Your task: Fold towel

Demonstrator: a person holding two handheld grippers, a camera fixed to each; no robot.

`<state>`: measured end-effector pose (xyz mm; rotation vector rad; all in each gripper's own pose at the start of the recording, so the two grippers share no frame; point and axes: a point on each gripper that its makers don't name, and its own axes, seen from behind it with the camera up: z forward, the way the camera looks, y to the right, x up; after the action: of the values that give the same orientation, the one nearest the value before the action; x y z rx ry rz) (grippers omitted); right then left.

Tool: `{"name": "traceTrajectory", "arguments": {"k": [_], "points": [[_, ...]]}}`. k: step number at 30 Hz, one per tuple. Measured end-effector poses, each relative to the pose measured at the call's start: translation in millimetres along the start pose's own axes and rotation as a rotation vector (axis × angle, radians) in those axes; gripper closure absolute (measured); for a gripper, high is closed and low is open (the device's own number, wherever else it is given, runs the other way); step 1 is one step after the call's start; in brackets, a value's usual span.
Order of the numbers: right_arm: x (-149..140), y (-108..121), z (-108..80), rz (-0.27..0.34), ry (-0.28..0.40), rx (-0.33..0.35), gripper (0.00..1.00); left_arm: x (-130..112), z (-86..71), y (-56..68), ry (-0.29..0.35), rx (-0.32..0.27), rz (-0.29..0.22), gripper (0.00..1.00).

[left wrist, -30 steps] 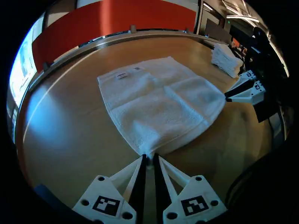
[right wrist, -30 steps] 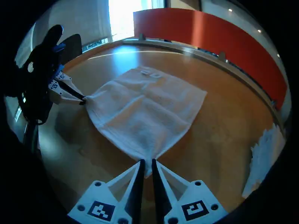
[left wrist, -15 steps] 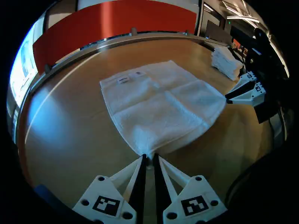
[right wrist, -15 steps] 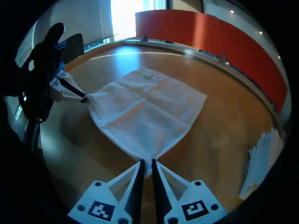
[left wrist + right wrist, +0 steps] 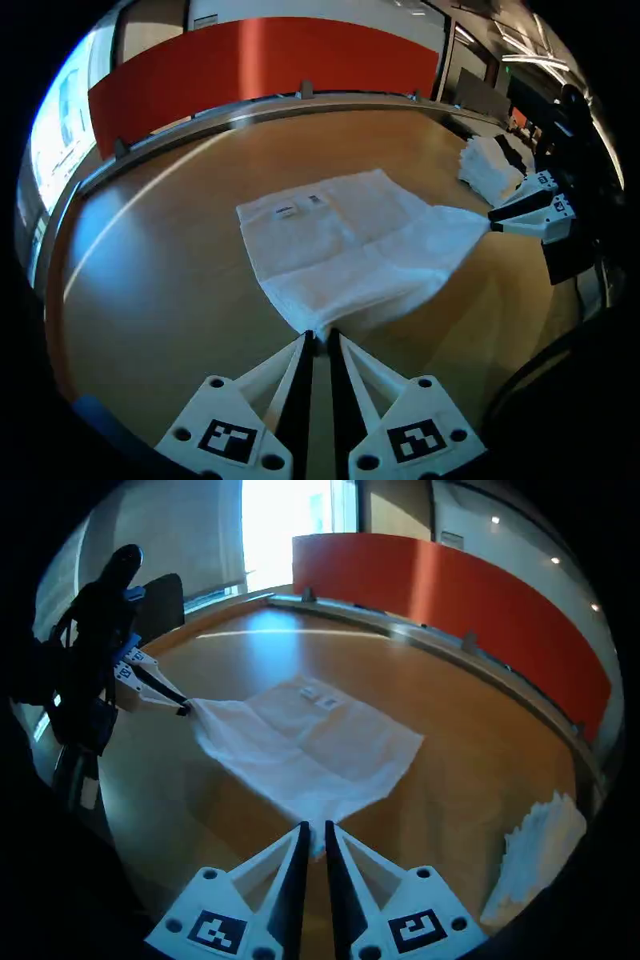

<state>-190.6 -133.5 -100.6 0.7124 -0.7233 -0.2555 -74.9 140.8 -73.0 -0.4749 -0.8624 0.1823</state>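
A white towel [image 5: 352, 240] with two small tags lies spread on the wooden table [image 5: 160, 256], its near edge raised off the surface. My left gripper [image 5: 319, 336] is shut on one near corner at the bottom of the left gripper view. The other near corner is pinched in my right gripper [image 5: 313, 832]. In the left gripper view, the right gripper [image 5: 492, 224] holds its corner at the right. The towel [image 5: 312, 744] in the right gripper view stretches toward the left gripper [image 5: 182, 709] at the left, held by a dark hand.
A stack of folded white towels [image 5: 488, 166] sits at the table's right side, also seen as the stack [image 5: 540, 840] in the right gripper view. A red panel [image 5: 264, 68] runs behind the table's far metal rim. A dark chair [image 5: 164, 592] stands by the window.
Both grippers have lifted their towel corners higher. The near half of the towel now hangs taut off the table and the towel looks farther away.
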Motion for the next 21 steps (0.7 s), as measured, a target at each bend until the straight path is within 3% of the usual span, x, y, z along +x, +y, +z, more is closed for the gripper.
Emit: {"name": "traceTrajectory", "arguments": {"k": [6,21], "points": [[1.7,-3.6,-6.0,-0.014,0.001,0.009,0.86,7.9,-7.1,1.8,0.013,-0.001,-0.022,0.86],[-32.5,-2.6,5.8,-0.013,-0.061,0.009,0.89,-1.7,0.7,10.4,0.003,-0.012,-0.025,0.86]]}}
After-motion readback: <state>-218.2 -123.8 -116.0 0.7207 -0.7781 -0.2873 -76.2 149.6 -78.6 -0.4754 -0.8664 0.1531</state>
